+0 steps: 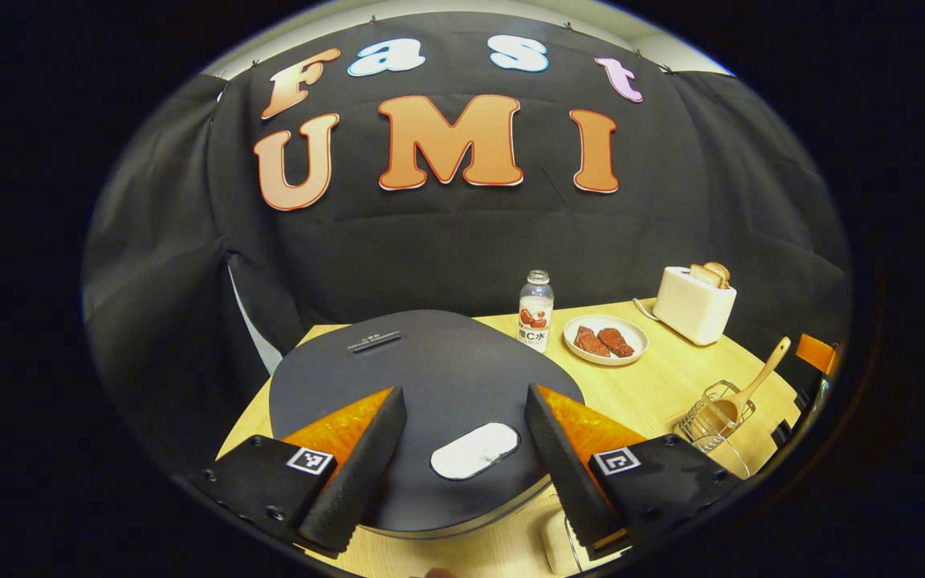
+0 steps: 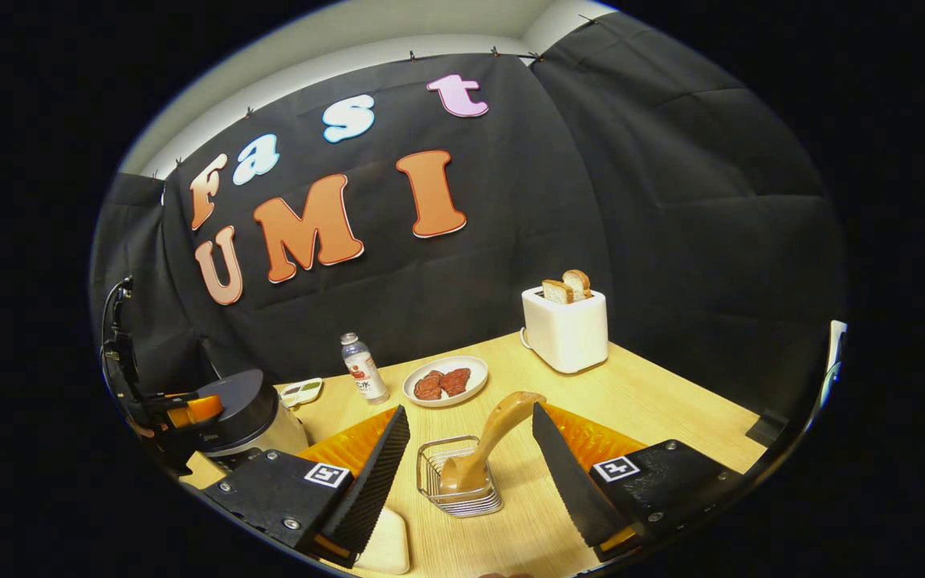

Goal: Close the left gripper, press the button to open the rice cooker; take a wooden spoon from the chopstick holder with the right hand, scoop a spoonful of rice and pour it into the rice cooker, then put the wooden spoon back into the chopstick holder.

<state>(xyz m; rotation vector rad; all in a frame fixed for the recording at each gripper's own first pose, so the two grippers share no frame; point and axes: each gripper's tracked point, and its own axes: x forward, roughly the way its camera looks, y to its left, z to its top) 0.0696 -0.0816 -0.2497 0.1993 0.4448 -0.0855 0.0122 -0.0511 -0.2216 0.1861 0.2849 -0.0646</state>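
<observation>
Barely started: my left gripper [image 1: 462,453] hangs wide open over the rice cooker [image 1: 430,377], lid down, button [image 1: 474,450] unpressed. Right gripper [image 2: 470,461] gapes empty around the wooden spoon [image 2: 491,441], sitting in the chopstick holder [image 2: 458,478].

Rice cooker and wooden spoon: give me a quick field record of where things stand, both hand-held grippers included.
rice cooker: lid down
lid button: not pressed, between the open fingers
left hand-held gripper: open, over the lid
wooden spoon: in the chopstick holder, handle leaning right
right hand-held gripper: open, either side of the holder, not touching the spoon
</observation>
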